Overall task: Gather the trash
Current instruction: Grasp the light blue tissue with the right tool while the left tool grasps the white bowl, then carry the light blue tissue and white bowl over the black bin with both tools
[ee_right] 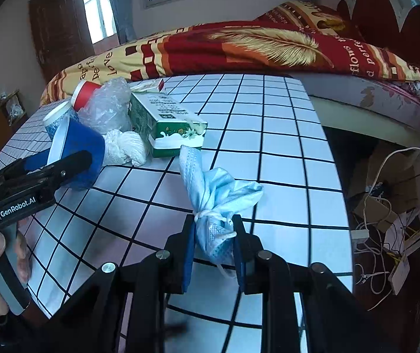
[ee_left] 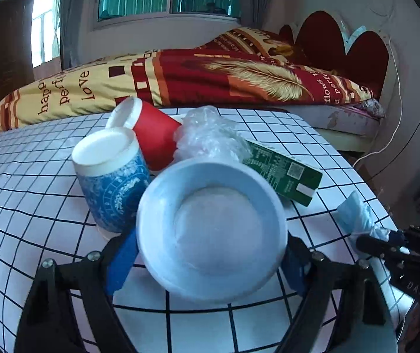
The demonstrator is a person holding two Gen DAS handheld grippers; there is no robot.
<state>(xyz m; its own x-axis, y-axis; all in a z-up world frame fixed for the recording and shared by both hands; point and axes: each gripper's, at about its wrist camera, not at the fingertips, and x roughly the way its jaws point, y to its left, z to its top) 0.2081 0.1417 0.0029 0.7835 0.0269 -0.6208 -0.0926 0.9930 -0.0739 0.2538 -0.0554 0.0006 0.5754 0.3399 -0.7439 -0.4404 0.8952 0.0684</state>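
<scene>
Between my left gripper's (ee_left: 210, 253) fingers sits a blue cup (ee_left: 211, 235), clamped, its mouth filling the view and hiding the table (ee_left: 33, 194) behind. My right gripper (ee_right: 214, 253) is closed on a knotted mask (ee_right: 214, 206). Beyond lie a carton (ee_right: 165, 123), plastic wrap (ee_right: 107, 108) and half-hidden cups (ee_left: 113, 176).

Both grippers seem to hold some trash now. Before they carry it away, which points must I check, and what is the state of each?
1. Left gripper shut on the blue cup: ok, the pads press both sides.
2. Right gripper shut on the face mask: ok, gripped near its tied knot.
3. Mask clear of the green carton: cannot tell, its tip lies close.
4. Blue cup empty: ok, the inside looks bare.
5. Trash bin in view: not ok, none seen.
6. Other trash remains on the table: ok, still to collect.
</scene>
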